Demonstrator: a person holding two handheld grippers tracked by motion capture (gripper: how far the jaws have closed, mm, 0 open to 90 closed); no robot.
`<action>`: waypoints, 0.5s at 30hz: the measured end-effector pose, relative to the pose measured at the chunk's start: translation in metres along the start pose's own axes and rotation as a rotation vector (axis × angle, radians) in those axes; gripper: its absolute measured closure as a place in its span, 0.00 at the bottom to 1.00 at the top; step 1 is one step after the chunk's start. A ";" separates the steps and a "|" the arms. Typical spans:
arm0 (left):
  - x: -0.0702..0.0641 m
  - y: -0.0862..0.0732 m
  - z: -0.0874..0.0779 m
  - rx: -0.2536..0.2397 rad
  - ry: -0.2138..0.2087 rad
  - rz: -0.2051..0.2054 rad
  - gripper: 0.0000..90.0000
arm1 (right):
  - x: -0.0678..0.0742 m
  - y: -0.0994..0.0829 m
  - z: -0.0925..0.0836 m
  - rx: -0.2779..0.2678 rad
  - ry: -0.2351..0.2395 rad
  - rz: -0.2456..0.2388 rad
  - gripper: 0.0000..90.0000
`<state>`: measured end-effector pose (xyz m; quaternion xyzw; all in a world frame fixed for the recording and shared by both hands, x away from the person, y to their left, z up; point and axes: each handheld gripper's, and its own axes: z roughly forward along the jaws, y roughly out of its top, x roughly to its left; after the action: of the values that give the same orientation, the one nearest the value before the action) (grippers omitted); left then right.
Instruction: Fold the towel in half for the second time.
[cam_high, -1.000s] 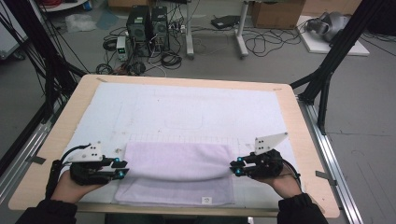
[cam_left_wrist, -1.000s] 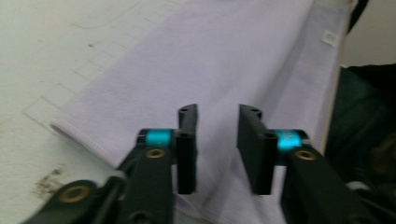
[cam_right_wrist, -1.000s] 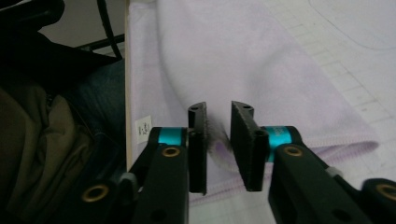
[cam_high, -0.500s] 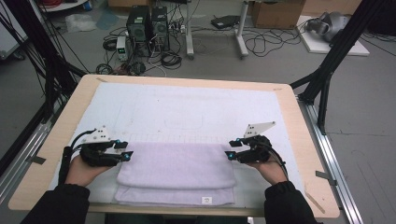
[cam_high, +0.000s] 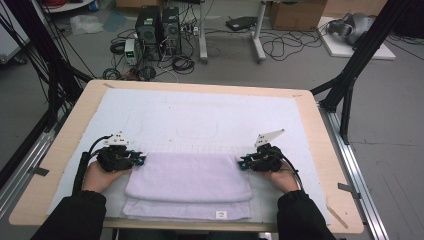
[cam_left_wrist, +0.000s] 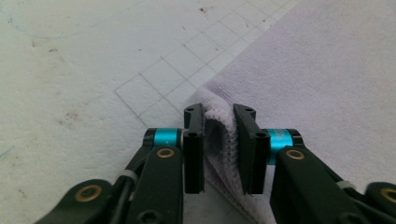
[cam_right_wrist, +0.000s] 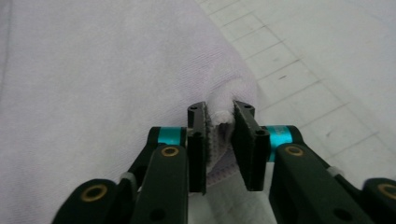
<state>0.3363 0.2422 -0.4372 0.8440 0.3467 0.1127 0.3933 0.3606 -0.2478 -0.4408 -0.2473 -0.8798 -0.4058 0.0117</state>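
1. A folded lilac towel (cam_high: 189, 186) is laid at the near edge of the white mat (cam_high: 200, 115), short of the mat's printed grid.
2. The towel's far-left corner is pinched by the left gripper (cam_left_wrist: 219, 140), whose jaws have just been closing on a bunched fold.
3. The far-right corner is clamped likewise by the right gripper (cam_right_wrist: 219, 140), just closed.
4. Both far corners are held together, probably so the fold can be carried evenly across the towel.
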 end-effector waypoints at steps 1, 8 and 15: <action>-0.001 0.001 0.000 -0.001 0.005 0.003 0.89 | 0.001 0.001 0.000 0.002 0.004 -0.007 0.90; 0.005 0.028 0.001 -0.077 0.085 0.008 0.91 | -0.005 0.019 -0.016 -0.038 -0.100 -0.032 0.92; 0.032 0.092 0.004 -0.153 0.214 0.014 0.88 | -0.041 0.069 -0.041 -0.096 -0.226 -0.007 0.90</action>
<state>0.4070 0.2201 -0.3742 0.7971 0.3714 0.2309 0.4164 0.4200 -0.2577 -0.3736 -0.2885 -0.8559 -0.4171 -0.1012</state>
